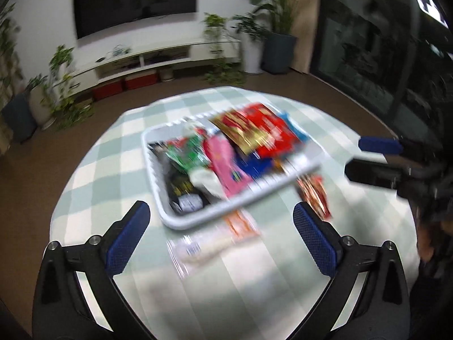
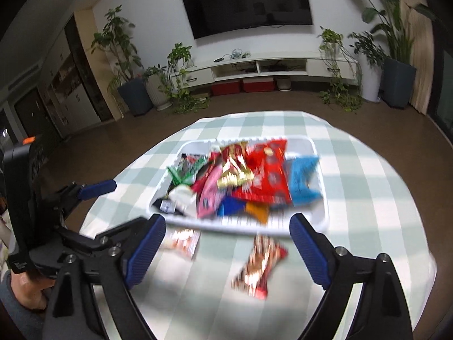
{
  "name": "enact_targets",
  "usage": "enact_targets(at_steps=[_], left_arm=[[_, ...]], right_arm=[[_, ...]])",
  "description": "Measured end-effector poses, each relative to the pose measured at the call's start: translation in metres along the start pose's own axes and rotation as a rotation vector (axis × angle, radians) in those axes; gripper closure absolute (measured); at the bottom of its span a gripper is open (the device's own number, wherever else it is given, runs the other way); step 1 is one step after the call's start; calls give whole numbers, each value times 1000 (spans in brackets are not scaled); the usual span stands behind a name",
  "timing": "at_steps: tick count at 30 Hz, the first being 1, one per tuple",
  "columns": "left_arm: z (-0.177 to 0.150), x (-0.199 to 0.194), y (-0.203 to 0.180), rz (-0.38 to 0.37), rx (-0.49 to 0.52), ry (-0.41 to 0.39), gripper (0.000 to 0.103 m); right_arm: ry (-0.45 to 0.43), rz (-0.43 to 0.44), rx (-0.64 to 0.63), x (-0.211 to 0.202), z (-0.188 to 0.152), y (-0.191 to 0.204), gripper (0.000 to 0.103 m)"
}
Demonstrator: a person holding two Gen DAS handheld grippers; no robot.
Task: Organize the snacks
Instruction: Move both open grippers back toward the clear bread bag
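- Right wrist view: the white basket [image 2: 321,212] sits mid-frame on the checked tablecloth [image 2: 368,187], piled with snack packets, all blurred.
- Just below its near rim, two packets lie loose: a red-and-gold packet [image 2: 259,266] at centre, a pale packet [image 2: 182,242] to its left.
- Right gripper [image 2: 228,250] hangs above them, jaws wide apart, nothing held.
- Left gripper [image 1: 220,238] too: spread, empty, over the pale packet.

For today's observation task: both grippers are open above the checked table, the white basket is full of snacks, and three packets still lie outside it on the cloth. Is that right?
Not quite: two packets lie outside the white basket, not three, a red-and-gold packet and a pale orange-ended packet, as the right wrist view shows. The left gripper and right gripper are open, empty, above the checked table.
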State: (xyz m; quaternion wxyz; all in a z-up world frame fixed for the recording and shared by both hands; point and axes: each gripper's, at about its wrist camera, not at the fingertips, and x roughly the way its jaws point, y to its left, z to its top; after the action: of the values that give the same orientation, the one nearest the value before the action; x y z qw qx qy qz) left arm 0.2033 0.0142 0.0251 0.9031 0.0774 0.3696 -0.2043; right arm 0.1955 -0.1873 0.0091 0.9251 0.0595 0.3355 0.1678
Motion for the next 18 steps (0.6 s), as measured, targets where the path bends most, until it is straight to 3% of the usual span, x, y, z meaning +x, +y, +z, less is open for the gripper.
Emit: enact_targets(at_steps=[2,8,13,18], left_arm=[[-17,-5,-13,-30,51,22,1],[-45,7,-33,19,205,137,1],[-43,16,-17,-23,206,173,1],[-35,29,-6,-51,243,213,1]], right_arm=[[0,7,48,-11,-18,-8,10],[52,6,138,-19,-63,-27,9],[100,22,181,-17,-92,-35,9],[107,36,181,-16,-96,-32,9]])
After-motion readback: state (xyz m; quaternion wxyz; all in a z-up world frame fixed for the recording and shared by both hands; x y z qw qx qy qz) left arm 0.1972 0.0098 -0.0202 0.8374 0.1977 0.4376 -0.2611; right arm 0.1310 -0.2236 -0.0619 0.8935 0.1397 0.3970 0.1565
